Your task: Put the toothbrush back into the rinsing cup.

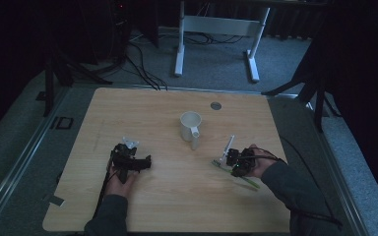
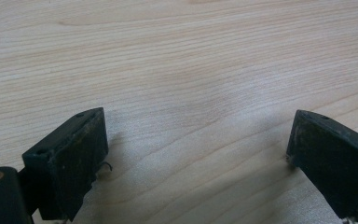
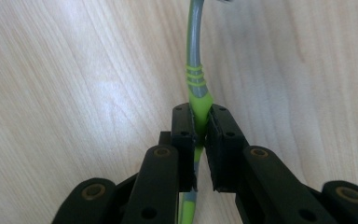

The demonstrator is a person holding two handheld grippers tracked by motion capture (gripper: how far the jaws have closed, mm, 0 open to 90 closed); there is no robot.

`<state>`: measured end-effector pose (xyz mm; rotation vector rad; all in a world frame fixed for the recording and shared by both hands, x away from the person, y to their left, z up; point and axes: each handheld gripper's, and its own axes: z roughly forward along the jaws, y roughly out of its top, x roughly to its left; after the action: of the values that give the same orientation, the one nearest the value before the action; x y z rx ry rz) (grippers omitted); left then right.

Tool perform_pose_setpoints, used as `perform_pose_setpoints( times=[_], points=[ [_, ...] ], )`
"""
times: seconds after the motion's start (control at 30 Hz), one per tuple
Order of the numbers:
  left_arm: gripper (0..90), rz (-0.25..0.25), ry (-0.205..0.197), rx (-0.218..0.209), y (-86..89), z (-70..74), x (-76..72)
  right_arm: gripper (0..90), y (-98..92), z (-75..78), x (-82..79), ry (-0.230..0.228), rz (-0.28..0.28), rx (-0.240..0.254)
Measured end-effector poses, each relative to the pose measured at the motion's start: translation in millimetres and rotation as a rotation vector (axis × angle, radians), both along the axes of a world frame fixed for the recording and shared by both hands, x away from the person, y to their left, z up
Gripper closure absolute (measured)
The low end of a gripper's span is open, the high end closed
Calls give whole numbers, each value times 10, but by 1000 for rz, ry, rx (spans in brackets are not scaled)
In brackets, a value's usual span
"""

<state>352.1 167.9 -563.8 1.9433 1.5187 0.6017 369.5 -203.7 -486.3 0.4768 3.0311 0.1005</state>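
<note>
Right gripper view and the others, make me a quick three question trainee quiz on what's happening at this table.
1. True or false: the right hand-held gripper is shut on the green and grey toothbrush.
2. How do the jaws of the left hand-held gripper stand? A) shut on the mug B) open over bare wood C) shut on a cloth
3. Fill in: the white mug stands near the middle of the wooden ____.

Key: 1 true; 2 B; 3 table.

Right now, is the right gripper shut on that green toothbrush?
Shut: the right gripper has both jaws pressed against the toothbrush handle, which runs out ahead of them.
</note>
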Motion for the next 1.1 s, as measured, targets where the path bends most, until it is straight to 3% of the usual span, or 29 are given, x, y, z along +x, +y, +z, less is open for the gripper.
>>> perform_pose_setpoints(
  times=[0.43,1.1],
  points=[
    [55,0,0,0,0,0,0,820,-141,166,91,-35,-101,113],
    [55,1,-1,0,0,-1,1,819,-228,238,210,-115,-244,216]
  ],
)
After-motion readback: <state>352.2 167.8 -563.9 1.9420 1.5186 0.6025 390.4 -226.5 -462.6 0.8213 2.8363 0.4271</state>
